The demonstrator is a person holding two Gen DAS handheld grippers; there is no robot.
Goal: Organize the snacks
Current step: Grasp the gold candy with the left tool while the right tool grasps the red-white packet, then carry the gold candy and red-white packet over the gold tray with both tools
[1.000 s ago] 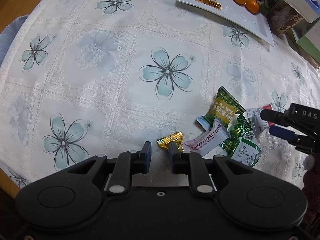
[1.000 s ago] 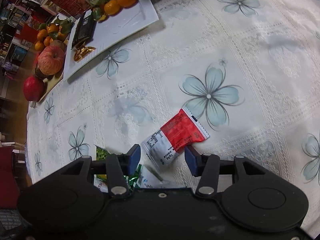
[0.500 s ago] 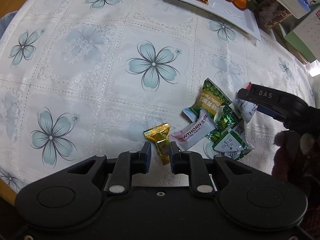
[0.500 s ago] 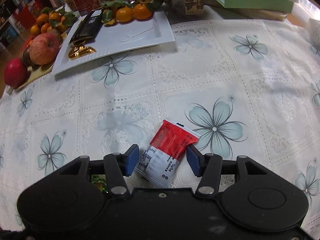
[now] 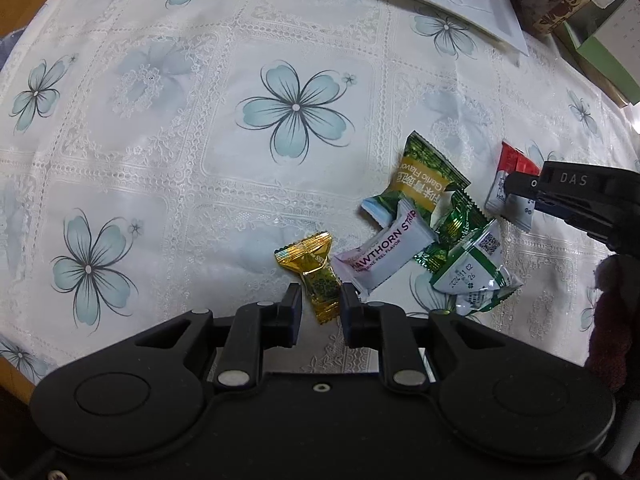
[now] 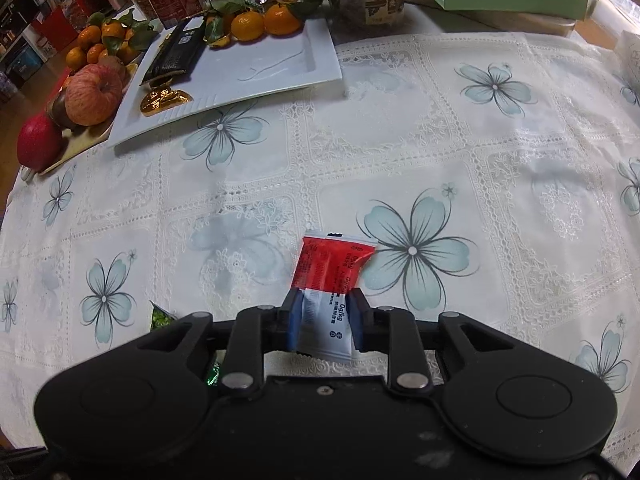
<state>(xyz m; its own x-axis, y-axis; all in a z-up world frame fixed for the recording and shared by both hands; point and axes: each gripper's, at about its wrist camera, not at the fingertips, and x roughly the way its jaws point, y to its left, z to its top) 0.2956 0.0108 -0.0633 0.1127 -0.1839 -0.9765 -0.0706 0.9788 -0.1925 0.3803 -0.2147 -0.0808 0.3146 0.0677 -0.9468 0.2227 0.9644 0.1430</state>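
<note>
Both tongs on snacks beside the snack pile (image 5: 436,236)

Left gripper (image 5: 320,304) is opening, gold candy (image 5: 314,270) between its jaws w/ a gap each side, just left of the pile. Right gripper (image 6: 325,320) is closing; its pads press the red-white sachet (image 6: 330,280), just right of the pile. White plate (image 6: 280,68) lies well beyond. Risk: the sachet is slick and held by its end only, so it may slip when lifted; the candy, not clamped, would stay on the tablecloth (image 5: 160,160).
</note>
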